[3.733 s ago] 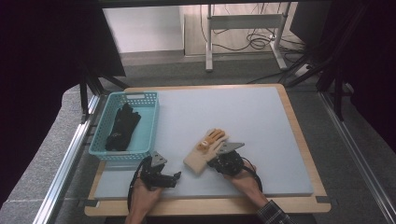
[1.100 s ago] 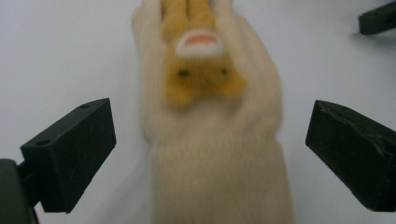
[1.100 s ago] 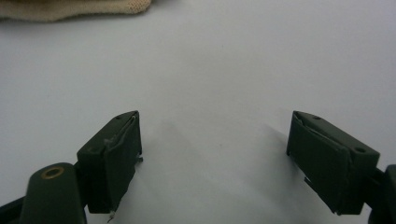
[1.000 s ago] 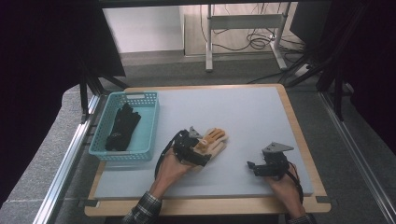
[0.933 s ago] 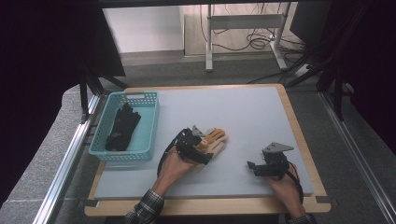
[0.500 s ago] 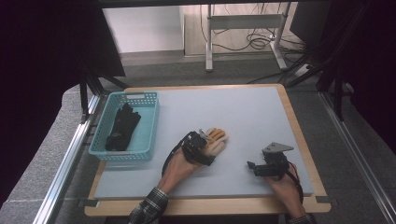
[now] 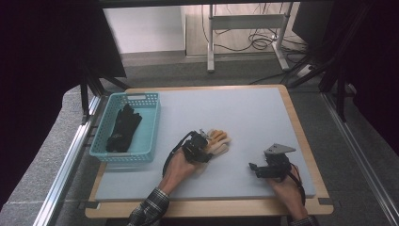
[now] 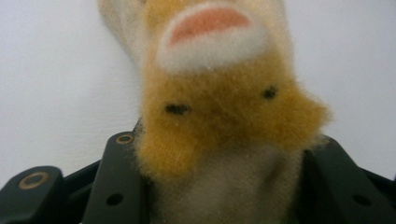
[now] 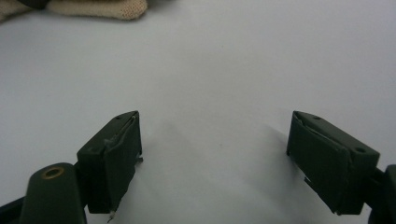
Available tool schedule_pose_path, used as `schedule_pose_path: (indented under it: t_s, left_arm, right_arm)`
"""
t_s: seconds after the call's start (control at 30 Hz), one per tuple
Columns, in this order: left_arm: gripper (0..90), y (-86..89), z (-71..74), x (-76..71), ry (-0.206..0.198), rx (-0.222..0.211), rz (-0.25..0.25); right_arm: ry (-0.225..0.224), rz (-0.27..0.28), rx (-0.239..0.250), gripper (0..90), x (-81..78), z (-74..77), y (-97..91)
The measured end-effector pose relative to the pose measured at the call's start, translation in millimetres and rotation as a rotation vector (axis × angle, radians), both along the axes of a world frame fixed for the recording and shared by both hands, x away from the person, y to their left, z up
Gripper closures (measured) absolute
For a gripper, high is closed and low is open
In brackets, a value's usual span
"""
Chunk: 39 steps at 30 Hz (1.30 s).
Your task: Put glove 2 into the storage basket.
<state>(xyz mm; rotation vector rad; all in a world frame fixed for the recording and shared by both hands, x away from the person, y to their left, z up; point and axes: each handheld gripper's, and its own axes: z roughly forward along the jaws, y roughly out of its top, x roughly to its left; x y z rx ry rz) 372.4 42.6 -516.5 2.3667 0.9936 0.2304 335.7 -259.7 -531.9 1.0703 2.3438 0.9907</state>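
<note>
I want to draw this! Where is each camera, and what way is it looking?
High view: above the table's near side, looking forward and down; both forearms show.
Left gripper view: rides the left tongs, looking along black jaws closed on the fuzzy orange-and-cream fabric glove.
Right gripper view: rides the right tongs, open, facing the grey tabletop.
Shared: the glove.

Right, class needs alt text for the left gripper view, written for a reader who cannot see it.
A fuzzy orange and cream glove sits squeezed between the left gripper's two black jaws, which have just been closing on it. The glove stretches away over a pale grey table; the close-up is soft and blurred.
</note>
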Motion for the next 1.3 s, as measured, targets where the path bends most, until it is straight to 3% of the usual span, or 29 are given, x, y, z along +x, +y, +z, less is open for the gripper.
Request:
schedule_pose_path:
  t_s: [0.17,0.57,0.93,1.3]
  left_arm:
    - [55.5,4.7,4.2,3.3,0.002,-0.04,0.016]
    - [55.9,23.0,31.5,9.6,-0.051,-0.051,0.077]
    - [55.6,60.9,69.3,18.6,-0.099,-0.066,0.166]
    - [55.4,92.2,84.7,26.7,-0.114,-0.056,0.251]
  right_arm:
    - [0.0,-0.001,0.0,17.4,0.0,0.0,0.0]
    - [0.0,0.0,0.0,17.4,0.0,0.0,-0.1]
    - [-0.001,0.0,0.0,17.4,0.0,0.0,-0.1]
    - [0.0,0.0,0.0,17.4,0.0,0.1,-0.2]
